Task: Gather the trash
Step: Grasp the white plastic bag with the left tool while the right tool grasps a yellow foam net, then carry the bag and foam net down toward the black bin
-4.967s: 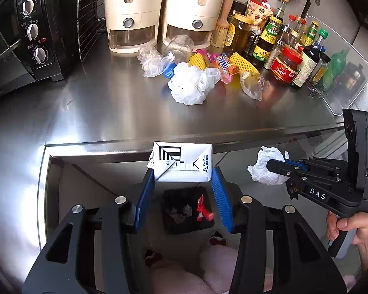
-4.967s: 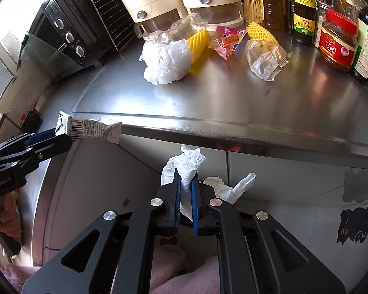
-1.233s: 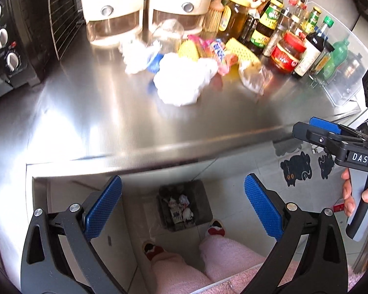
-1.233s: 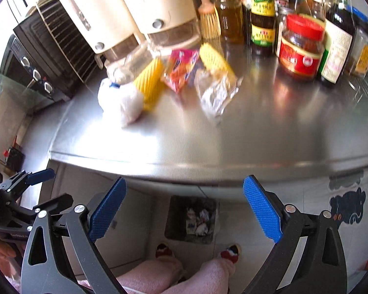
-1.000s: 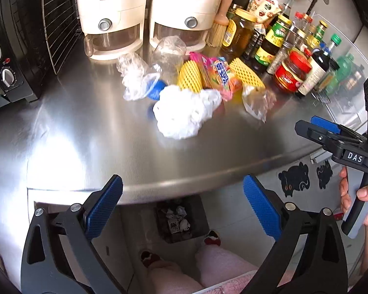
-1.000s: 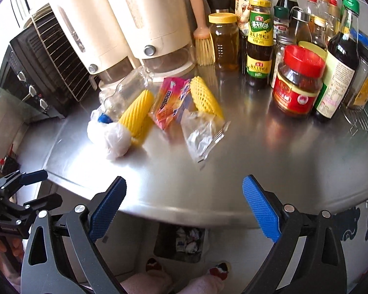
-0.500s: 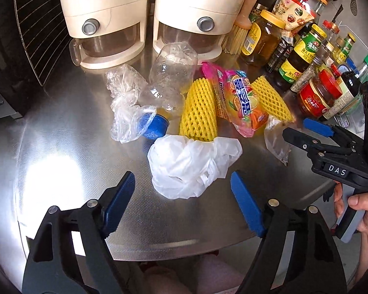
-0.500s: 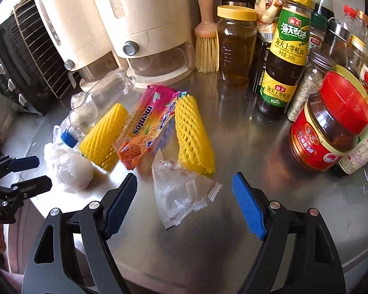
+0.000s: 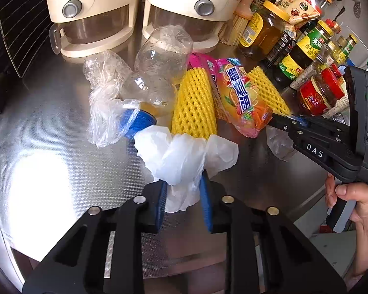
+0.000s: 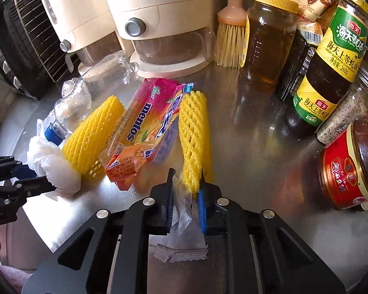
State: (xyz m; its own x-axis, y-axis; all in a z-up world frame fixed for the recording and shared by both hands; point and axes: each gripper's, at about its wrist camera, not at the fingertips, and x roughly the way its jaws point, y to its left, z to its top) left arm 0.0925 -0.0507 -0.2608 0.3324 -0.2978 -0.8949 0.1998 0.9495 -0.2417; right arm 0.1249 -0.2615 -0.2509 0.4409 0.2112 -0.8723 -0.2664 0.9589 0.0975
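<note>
My left gripper [image 9: 182, 183] is shut on a crumpled white plastic bag [image 9: 184, 156] on the steel counter; both show in the right wrist view, the bag [image 10: 54, 164] at far left. My right gripper [image 10: 185, 191] is shut on a clear plastic wrapper [image 10: 184, 210], beside the near end of a yellow foam net [image 10: 193, 137]. It shows in the left wrist view [image 9: 277, 122], the wrapper [image 9: 278, 142] below it. A Mentos wrapper [image 10: 144, 132], a second yellow foam net [image 10: 93, 134], a crushed clear bottle [image 9: 157, 73] and a clear bag [image 9: 105, 100] lie behind.
Two cream dispensers [image 9: 144, 7] stand at the back. A brush [image 10: 230, 34], sauce bottles [image 10: 331, 66] and jars [image 10: 350, 164] crowd the right side. A black oven [image 10: 14, 36] with a wire rack sits at the left. The counter edge [image 9: 306, 205] runs near my grippers.
Both grippers have moved forward over the counter and closed: the left on the white bag, the right on the clear wrapper. Earlier both were wide open above the bin below.
</note>
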